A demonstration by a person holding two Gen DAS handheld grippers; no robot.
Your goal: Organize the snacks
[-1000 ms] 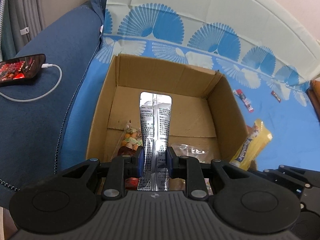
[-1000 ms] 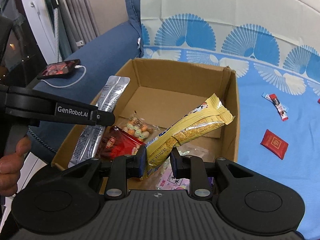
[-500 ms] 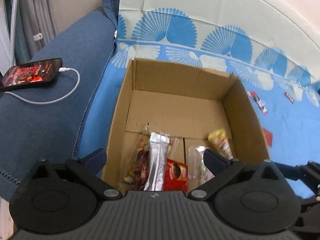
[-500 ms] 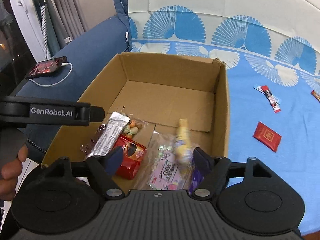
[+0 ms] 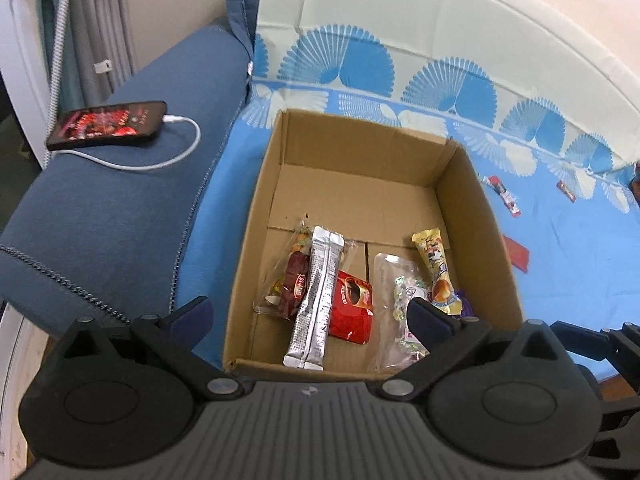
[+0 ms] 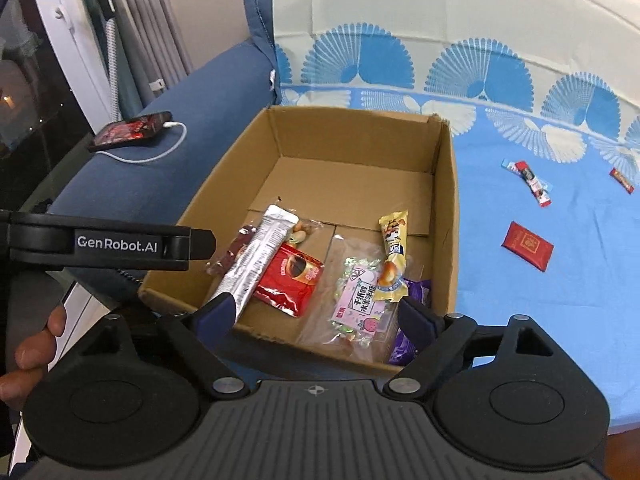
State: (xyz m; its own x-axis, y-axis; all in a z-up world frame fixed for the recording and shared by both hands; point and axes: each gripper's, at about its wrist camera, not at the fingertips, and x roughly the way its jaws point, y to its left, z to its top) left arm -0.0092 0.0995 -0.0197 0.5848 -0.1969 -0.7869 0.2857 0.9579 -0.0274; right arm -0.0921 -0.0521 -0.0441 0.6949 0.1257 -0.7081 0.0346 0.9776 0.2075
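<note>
Left wrist: left tongs (image 5: 308, 316), tilted down over box (image 5: 476, 208), gape empty.

1. The cardboard box (image 5: 256, 216) is plain brown.
2. The cloth (image 6: 592, 264) is bright blue, edged with white and blue fan shapes.
3. The sofa arm (image 5: 120, 208) is dark blue.
4. The packets: a silver sachet (image 5: 316, 292), a red coffee packet (image 5: 354, 312), a yellow wrapper (image 5: 434, 264).
5. The phone cable (image 5: 160, 162) is white.

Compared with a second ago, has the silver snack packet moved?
Yes. The silver packet left the left gripper, whose jaws now stand open, and lies flat on the cardboard box floor near its front wall, across the red pouch.
</note>
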